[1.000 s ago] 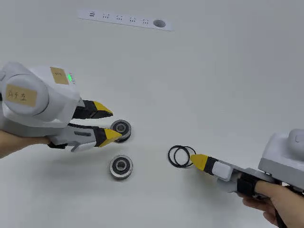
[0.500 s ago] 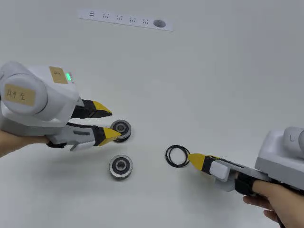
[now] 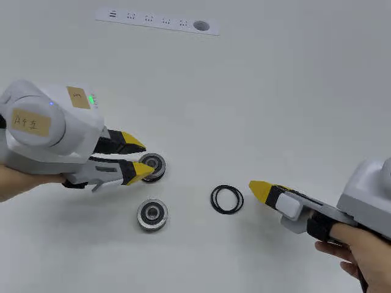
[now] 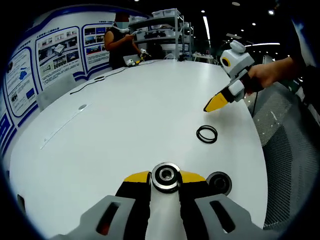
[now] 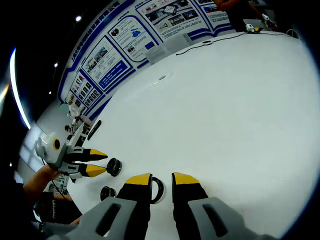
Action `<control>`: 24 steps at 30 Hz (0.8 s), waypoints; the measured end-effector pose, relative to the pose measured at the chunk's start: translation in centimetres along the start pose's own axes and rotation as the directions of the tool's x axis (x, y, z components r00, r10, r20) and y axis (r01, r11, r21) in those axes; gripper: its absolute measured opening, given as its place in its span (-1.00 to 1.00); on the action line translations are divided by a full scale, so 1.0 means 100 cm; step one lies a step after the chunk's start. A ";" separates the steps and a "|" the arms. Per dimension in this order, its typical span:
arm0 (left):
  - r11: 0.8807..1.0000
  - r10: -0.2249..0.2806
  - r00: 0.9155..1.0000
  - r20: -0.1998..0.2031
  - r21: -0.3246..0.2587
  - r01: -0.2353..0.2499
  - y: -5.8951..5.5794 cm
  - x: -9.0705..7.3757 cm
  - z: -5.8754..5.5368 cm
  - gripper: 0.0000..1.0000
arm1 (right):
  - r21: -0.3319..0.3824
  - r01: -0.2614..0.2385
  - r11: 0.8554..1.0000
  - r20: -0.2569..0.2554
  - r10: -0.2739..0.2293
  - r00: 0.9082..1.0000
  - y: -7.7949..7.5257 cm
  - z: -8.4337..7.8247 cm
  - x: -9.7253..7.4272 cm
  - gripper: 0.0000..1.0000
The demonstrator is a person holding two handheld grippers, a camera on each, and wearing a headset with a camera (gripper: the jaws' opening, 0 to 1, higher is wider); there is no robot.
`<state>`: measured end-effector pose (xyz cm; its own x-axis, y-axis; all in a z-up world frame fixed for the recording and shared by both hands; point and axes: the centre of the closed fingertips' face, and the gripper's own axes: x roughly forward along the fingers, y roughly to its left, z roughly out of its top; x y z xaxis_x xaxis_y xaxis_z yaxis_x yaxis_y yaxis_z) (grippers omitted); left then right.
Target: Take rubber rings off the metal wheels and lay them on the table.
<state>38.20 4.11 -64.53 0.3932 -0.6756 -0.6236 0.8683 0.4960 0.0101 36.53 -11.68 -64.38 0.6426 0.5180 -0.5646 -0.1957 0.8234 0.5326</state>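
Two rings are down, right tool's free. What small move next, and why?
Probably bring the right tool across to the wheel gripped in the left tool, to pick at its rim: two rings lie on the table, the right tool holds nothing, and a second wheel waits beside.

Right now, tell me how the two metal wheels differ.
The far wheel sits pinched between the yellow tips of the left gripper. The near wheel lies loose, clear of the jaws. The near wheel lies flat with its whole face showing, while the far wheel is partly covered by a jaw tip. Both are round, silver-rimmed with dark centres, and look the same size.
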 end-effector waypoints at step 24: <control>1.000 -0.025 1.000 -0.012 -0.006 0.025 -0.004 0.006 -0.004 -0.71 | 0.081 -0.049 0.995 0.020 0.048 0.999 0.010 0.003 0.007 -0.69</control>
<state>38.01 3.74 -65.19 0.3675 -0.6812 -0.6332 0.8761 0.4821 -0.0102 37.03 -10.51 -64.06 0.6474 0.5518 -0.5258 -0.1663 0.7755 0.6091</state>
